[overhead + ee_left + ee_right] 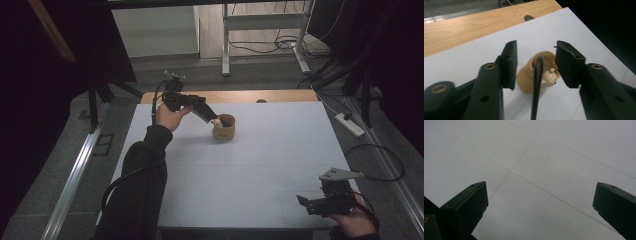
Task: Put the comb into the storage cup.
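A tan cup (225,129) (526,80) stands on the white table (260,165) at the far middle. A small cream animal figure (550,77) (217,121) lies at its rim. My left gripper (212,119) (537,50) hovers at the cup's left rim, tilted down, with its jaws apart. A thin dark curved rod (537,87) rises between the jaws and touches neither pad. My right gripper (306,202) (539,195) is near the front right corner of the table, open wide over bare table with nothing between its jaws.
A wooden strip (225,96) (461,27) with a dark hole (529,17) runs along the table's far edge. On the floor are a power strip (350,124), cables and a metal frame (226,45) beyond the table.
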{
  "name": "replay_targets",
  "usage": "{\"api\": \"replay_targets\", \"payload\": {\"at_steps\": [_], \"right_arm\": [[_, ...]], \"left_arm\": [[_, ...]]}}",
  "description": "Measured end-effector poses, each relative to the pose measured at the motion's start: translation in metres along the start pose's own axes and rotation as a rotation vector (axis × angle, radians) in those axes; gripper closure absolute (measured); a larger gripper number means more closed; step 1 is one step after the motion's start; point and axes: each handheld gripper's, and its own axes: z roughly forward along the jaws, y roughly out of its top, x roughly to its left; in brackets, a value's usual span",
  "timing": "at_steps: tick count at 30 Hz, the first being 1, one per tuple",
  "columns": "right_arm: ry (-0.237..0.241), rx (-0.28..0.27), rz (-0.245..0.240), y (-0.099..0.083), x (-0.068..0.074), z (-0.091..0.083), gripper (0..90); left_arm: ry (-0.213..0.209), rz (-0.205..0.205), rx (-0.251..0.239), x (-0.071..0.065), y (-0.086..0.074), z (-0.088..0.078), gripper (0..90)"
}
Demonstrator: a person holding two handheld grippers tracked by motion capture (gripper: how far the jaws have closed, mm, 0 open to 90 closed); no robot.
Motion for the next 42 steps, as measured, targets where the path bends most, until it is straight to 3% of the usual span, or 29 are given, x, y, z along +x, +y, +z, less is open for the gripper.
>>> {"api": "replay_targets", "payload": {"at_steps": [9, 18, 23, 42], "right_arm": [[-0.001, 0.001, -0.001, 0.0, 0.0, 0.0, 0.1], [-0.001, 0.002, -0.001, 0.0, 0.0, 0.0, 0.1], [-0.002, 0.0, 0.0, 0.0, 0.0, 0.0, 0.1], [-0.003, 0.004, -0.002, 0.0, 0.001, 0.0, 0.0]], "left_arm": [[0.057, 0.06, -0.047, -0.002, -0.003, -0.004, 29.4], [0.067, 0.113, -0.097, -0.005, -0.009, -0.009, 15.9], [0.061, 0.113, -0.118, -0.006, -0.012, -0.013, 12.1], [0.075, 0.136, -0.12, -0.008, -0.033, -0.022, 1.7]]}}
